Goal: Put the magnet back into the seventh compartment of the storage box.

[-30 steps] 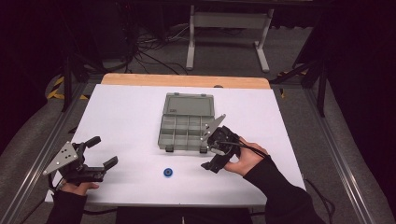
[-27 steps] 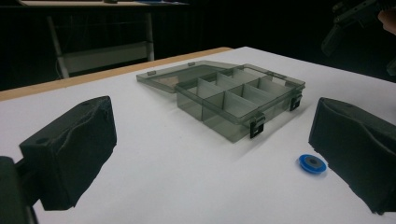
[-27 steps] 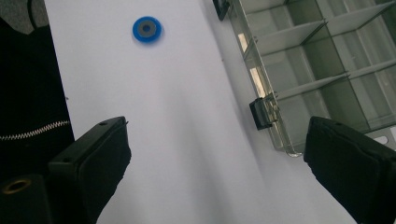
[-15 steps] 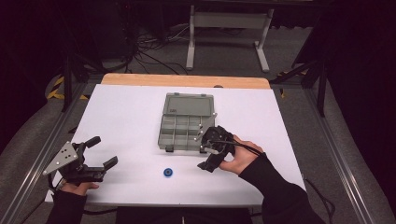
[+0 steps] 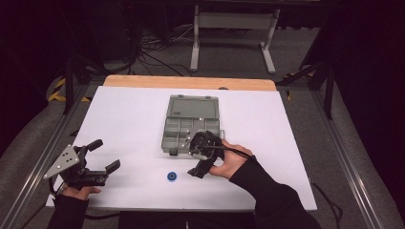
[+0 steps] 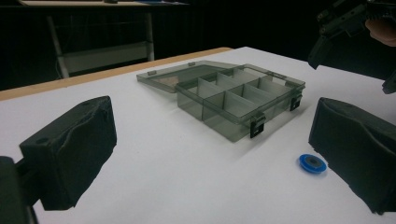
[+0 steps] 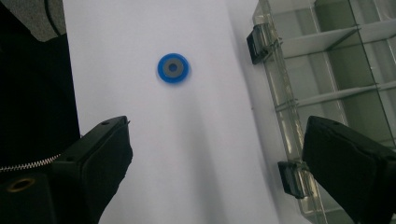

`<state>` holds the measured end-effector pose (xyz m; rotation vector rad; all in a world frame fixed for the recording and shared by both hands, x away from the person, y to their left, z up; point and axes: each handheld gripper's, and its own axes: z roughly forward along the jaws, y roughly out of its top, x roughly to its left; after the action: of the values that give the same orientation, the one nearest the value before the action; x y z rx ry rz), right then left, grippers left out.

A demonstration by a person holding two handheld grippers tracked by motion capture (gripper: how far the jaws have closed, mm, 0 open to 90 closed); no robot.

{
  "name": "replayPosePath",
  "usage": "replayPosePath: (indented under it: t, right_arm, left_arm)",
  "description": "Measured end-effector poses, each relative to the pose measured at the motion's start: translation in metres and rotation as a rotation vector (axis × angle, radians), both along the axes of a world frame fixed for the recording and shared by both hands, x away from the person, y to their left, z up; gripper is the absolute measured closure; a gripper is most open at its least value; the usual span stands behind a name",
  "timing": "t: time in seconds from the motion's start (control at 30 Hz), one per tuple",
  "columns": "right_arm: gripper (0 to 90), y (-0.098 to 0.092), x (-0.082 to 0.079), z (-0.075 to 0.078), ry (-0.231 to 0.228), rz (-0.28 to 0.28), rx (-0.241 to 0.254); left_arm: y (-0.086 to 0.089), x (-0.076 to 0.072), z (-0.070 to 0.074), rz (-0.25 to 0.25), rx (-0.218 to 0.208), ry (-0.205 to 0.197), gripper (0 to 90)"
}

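Blue plastic with a grey middle — this is the small round disc (image 5: 172,176), and it lies flat on the white table (image 5: 124,119), near the front edge. It is just in front of the smoke-grey transparent organizer box (image 5: 188,126), close to the box's front left corner but not touching it.

In the high view the right gripper (image 5: 200,160) is held over the table by the right hand (image 5: 231,164), at the front wall of the box and to the right of the disc. Its jaws stand wide open and nothing is between them. In the right gripper view the two black pads (image 7: 100,158) are far from each other, with bare white table between them; the disc (image 7: 173,68) is ahead of them, a little toward the left pad, and the box (image 7: 327,70) with its two dark latches (image 7: 258,43) runs along the right side, where the right pad overlaps its wall.

The left gripper (image 5: 95,164) is at the front left part of the table, well apart from the disc, held by the left hand (image 5: 79,191). Its jaws are also open and empty. In the left gripper view the disc (image 6: 313,163) lies just beside the right pad (image 6: 355,149) — I cannot tell if they touch. The box (image 6: 238,100) is farther off, with the lid (image 6: 173,77) open and lying flat behind it, and the compartments that show seem empty.
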<state>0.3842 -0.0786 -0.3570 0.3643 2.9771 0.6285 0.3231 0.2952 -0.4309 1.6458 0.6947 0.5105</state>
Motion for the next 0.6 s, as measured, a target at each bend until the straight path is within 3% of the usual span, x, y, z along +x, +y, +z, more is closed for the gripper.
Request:
replayPosePath:
  t: [0.6]
  right_arm:
    - [8.6, 0.027, 0.002, -0.018, 0.031, 0.036, -0.023]
  left_arm:
    - [0.000, 0.000, 0.000, -0.004, 0.000, 0.002, 1.4]
